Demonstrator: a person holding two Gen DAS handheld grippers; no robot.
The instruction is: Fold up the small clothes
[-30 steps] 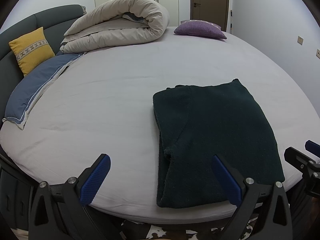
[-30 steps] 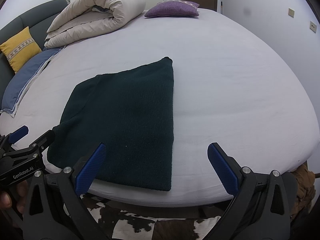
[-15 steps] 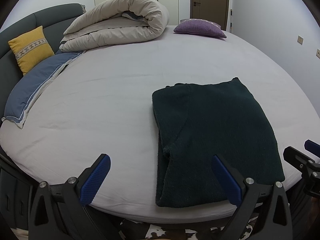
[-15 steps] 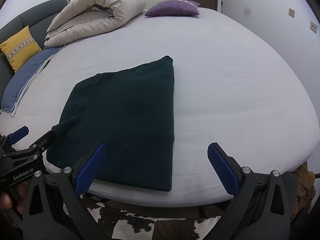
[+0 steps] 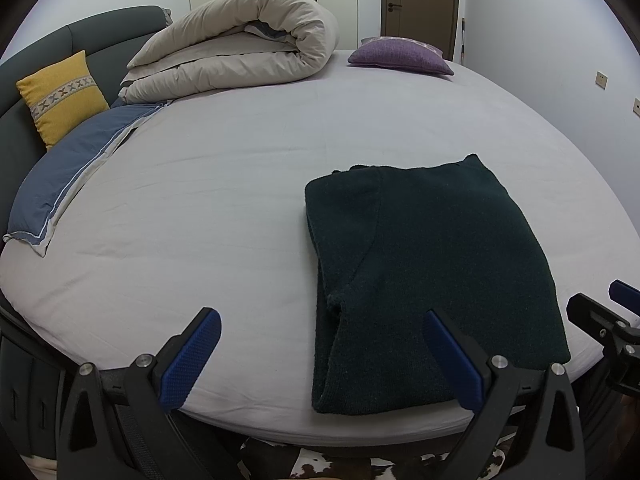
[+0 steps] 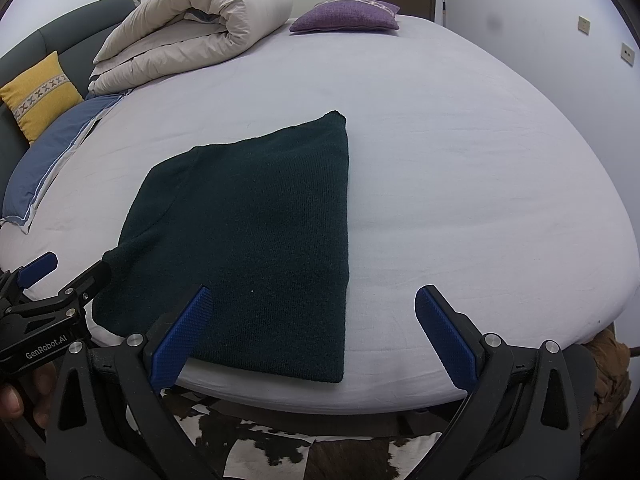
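A dark green knitted garment [image 5: 432,264] lies folded flat near the front edge of the bed; it also shows in the right wrist view [image 6: 256,240]. My left gripper [image 5: 320,356] is open and empty, held just off the bed's front edge, its right finger over the garment's near edge. My right gripper [image 6: 312,336] is open and empty, straddling the garment's near right corner from in front of the bed. Each gripper shows at the edge of the other's view.
A round bed with a pale sheet [image 5: 224,200]. A rolled beige duvet [image 5: 240,52], a purple cushion [image 5: 400,56], a yellow cushion [image 5: 60,96] and a blue pillow [image 5: 76,168] lie at the back and left. A cowhide rug [image 6: 280,440] lies below.
Almost nothing: both grippers stay open in front of the bed, with only a slight drift of the views. The garment has not moved.
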